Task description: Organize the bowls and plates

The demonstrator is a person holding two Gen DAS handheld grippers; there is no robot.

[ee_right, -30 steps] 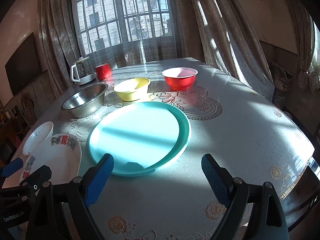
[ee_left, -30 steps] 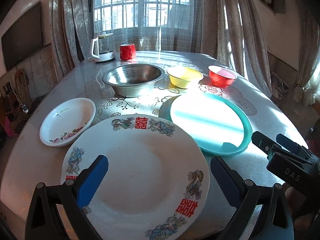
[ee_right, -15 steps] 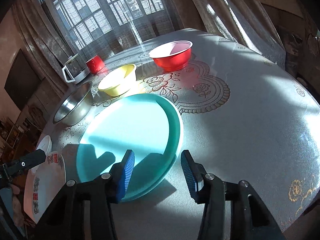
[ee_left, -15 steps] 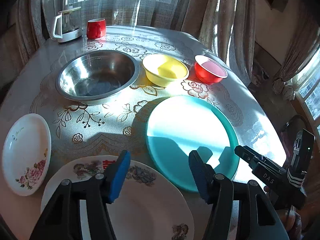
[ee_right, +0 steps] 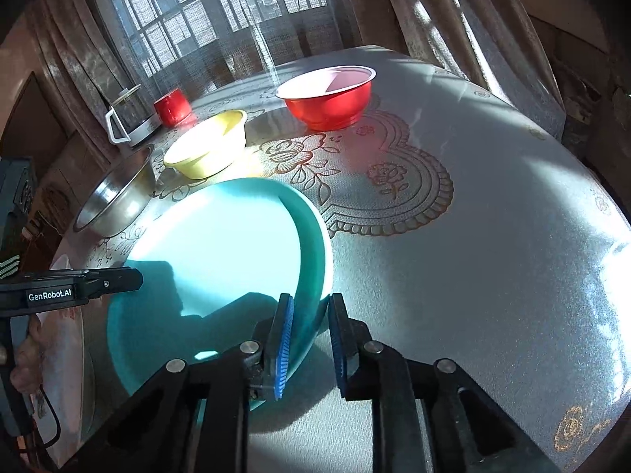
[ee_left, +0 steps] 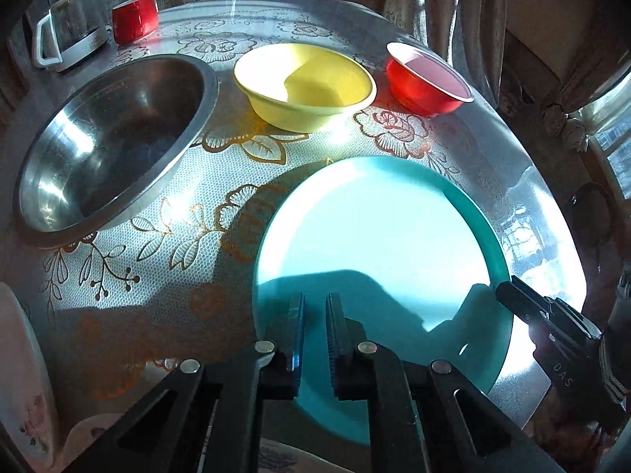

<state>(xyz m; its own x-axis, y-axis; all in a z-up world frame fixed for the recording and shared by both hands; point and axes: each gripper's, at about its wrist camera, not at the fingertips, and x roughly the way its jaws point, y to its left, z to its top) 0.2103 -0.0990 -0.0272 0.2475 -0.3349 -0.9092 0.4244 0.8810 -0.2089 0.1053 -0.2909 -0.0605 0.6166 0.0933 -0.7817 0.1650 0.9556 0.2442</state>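
From my left claw's camera, my left claw (ee_left: 314, 339) points steeply down over the near edge of the teal plate (ee_left: 378, 236). Its blue pads (ee_left: 298, 331) are drawn close together with only a narrow slit between them, and the plate's rim runs under that slit; I cannot tell for sure whether the pads bite the rim or simply stand shut above it. The plate lies flat on the table (ee_left: 221, 181). Beyond it stand the steel bowl (ee_left: 114, 146) at left, the yellow bowl (ee_left: 303, 86) in the middle and the red bowl (ee_left: 428, 81) at right, each apart from the others. A red mug (ee_left: 134, 17) and a kettle (ee_left: 69, 29) sit at the far edge. A white floral plate (ee_left: 19, 370) shows at the left border. My right claw (ee_left: 552, 335) reaches in from the right, at the plate's right rim.

From my right claw's camera, my right claw (ee_right: 309, 339) straddles the teal plate's (ee_right: 221, 252) near right rim: one pad (ee_right: 282, 347) inside the plate, the other outside, drawn tight on the rim. The red bowl (ee_right: 327, 96), yellow bowl (ee_right: 207, 146) and steel bowl (ee_right: 118, 197) line up beyond, with the mug (ee_right: 171, 106) and kettle (ee_right: 130, 116) behind. My left claw (ee_right: 110, 280) comes in from the left over the plate's other side, held by a hand (ee_right: 23, 358).
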